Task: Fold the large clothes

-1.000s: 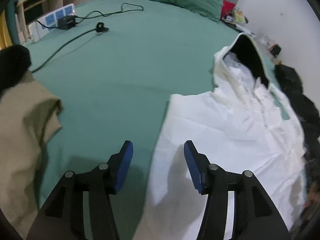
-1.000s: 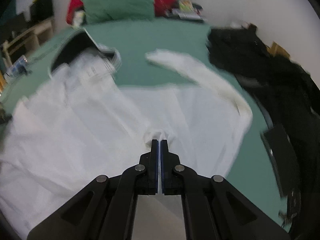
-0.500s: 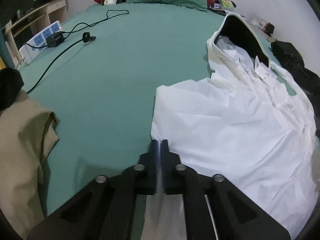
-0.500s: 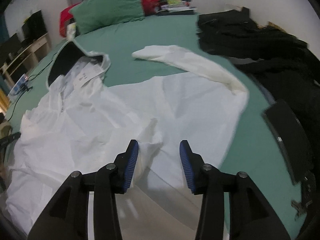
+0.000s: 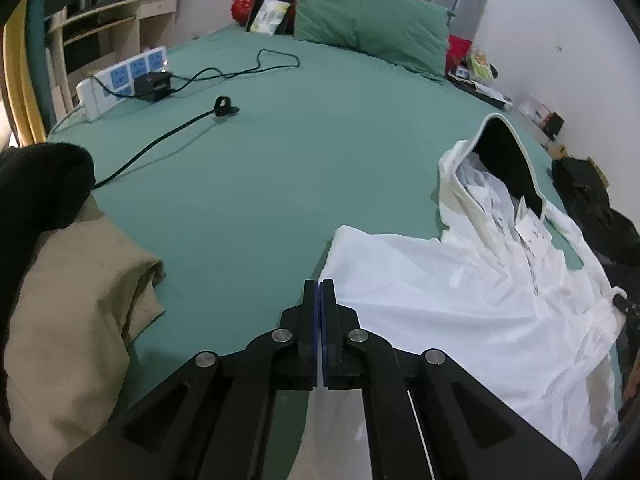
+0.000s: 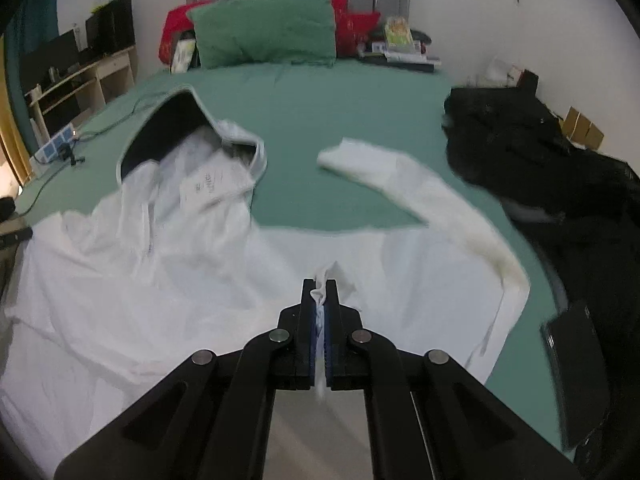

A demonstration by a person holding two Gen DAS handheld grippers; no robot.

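A: Since a second back, both pairs of jaws have closed. The left gripper (image 5: 320, 286) stood spread beside the white jacket (image 5: 460, 300); now its jaws are pressed together at the jacket's edge, white cloth running beneath them. The right gripper (image 6: 320, 286) opened half a second ago, and its jaws have just closed again, pinching a tuft of white fabric.

B: And where does the jacket lie?

A: Spread on the green bed (image 5: 280, 160), hood (image 6: 172, 128) toward the pillow (image 6: 264, 28), one sleeve (image 6: 420, 196) flung out toward the black clothes (image 6: 560, 168).

B: Which step is this?

A: The pick-up before the first fold, I'd judge. Next, both hands should probably lift together and carry the hem toward the hood, keeping the cloth taut.

B: Any writing?

A: A white tag (image 6: 204, 188) inside the collar carries print, too blurred to read.
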